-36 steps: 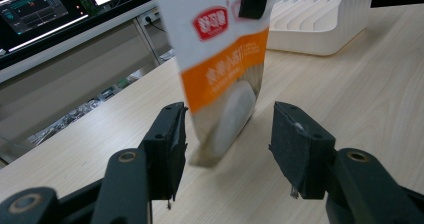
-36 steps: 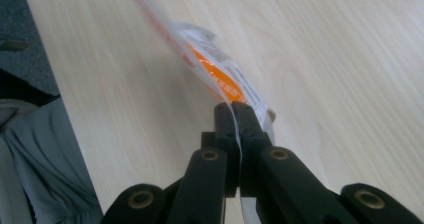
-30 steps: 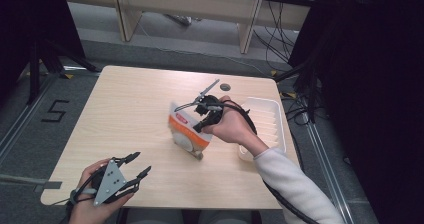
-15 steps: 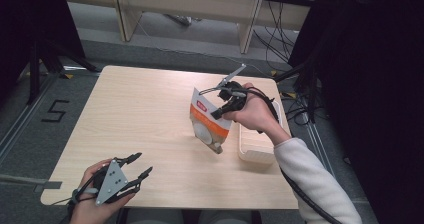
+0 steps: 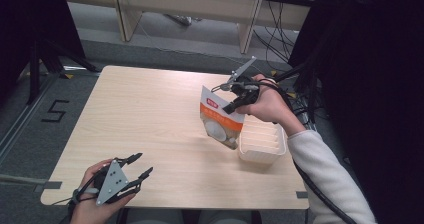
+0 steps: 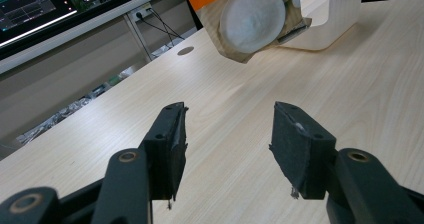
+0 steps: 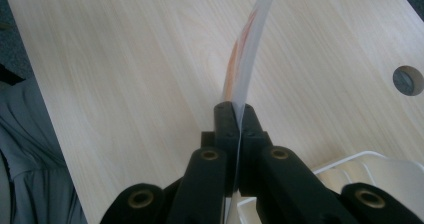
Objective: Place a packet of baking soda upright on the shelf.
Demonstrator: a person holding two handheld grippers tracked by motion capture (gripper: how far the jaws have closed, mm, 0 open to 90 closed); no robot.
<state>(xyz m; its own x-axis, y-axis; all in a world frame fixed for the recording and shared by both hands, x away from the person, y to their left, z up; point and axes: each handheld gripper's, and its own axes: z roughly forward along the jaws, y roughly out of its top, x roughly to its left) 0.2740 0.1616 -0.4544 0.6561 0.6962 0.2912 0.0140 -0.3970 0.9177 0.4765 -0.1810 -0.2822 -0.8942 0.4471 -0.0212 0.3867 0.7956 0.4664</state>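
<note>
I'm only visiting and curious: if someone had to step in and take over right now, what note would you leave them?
Right gripper: shut on the top edge of the snack bag, holding it off the table beside the white tray.
Left gripper: open, holding nothing, low near the front left corner of the table.
Done: the bag is picked up and hangs at the tray's left side.
Left: probably to set the bag into the tray, which stands at the table's right edge, then let go. The bag hangs slanted, so lower it with care.
</note>
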